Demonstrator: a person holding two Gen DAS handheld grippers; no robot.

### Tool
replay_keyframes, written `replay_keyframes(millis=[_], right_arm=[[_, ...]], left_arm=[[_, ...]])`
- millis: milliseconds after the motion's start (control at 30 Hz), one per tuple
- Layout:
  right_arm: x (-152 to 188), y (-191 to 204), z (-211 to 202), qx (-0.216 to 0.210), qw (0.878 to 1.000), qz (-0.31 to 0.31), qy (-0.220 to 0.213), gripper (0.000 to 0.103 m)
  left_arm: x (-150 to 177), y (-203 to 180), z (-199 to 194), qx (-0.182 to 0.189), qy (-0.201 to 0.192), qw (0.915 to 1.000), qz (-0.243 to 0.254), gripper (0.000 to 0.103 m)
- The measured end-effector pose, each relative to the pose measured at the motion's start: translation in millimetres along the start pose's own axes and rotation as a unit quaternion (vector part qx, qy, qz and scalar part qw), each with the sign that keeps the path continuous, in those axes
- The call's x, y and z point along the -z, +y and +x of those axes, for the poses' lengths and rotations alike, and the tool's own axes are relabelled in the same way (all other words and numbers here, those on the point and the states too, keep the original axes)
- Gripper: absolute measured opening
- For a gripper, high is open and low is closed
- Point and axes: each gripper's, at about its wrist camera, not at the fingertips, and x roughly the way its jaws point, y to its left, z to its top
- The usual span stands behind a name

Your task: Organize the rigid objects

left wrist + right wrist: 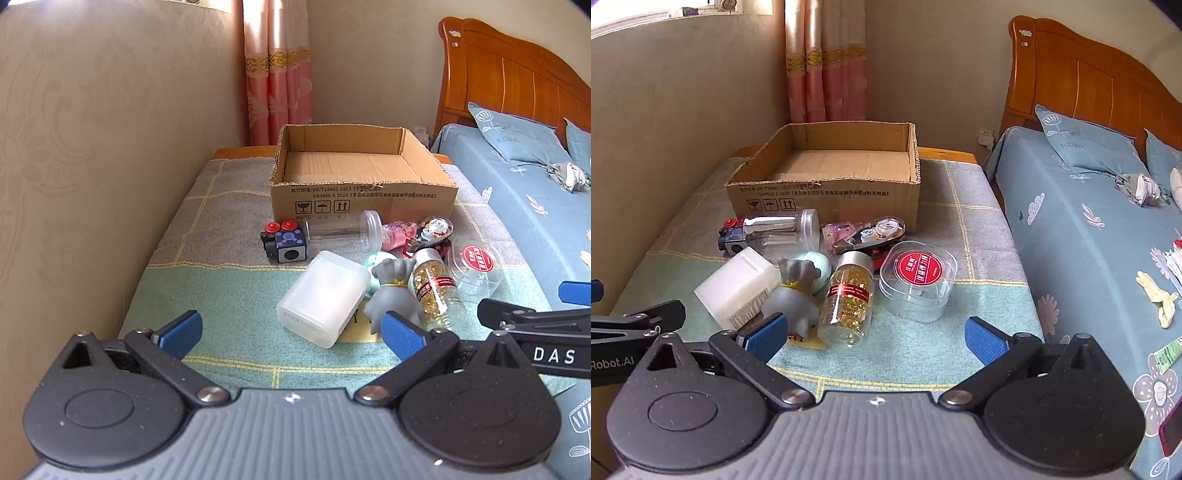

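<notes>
1. A low table (207, 236) is covered with a checked cloth of grey and green squares with pale yellow lines; its wooden edge shows at the far end, against a beige patterned wall.
2. Pink curtains (277, 74) hang in the corner behind the table. To the right stands a bed with an orange wooden headboard (517, 74) and blue patterned bedding (1089, 229), with a few small items lying on it.
3. An open cardboard box (364, 194) sits at the far end of the table, its inside bare (printed handling symbols face the cameras).
4. Just in front of the box lies a cluster of small things: a black cube toy (284, 242) with red buttons at the left, a clear jar (343, 229) on its side next to it, and a pink glittery item (397, 234) further right.
5. Nearer the cameras are a frosted white container (325, 299) lying tilted, a grey figurine (395, 291) touching it, a bottle of golden capsules (849, 299) on its side, and a clear round-cornered case with a red label (919, 277) at the right.
6. The left gripper (291, 332) hangs above the near cloth, fingers spread wide and holding nothing; the white container lies just beyond them.
7. The right gripper (875, 332) is likewise spread and unloaded, with the capsule bottle just ahead between its blue pads (982, 338).
</notes>
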Motion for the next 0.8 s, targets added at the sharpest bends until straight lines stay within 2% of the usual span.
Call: replay_keyframes(millis=[800], right_arm=[[-2.3,-2.1,-1.5,0.006,1.000,0.001,-0.006,0.103]], left_arm=[[-5.1,-3.4,-4.8,-0.001,-0.001,1.0000,0.005,0.102]])
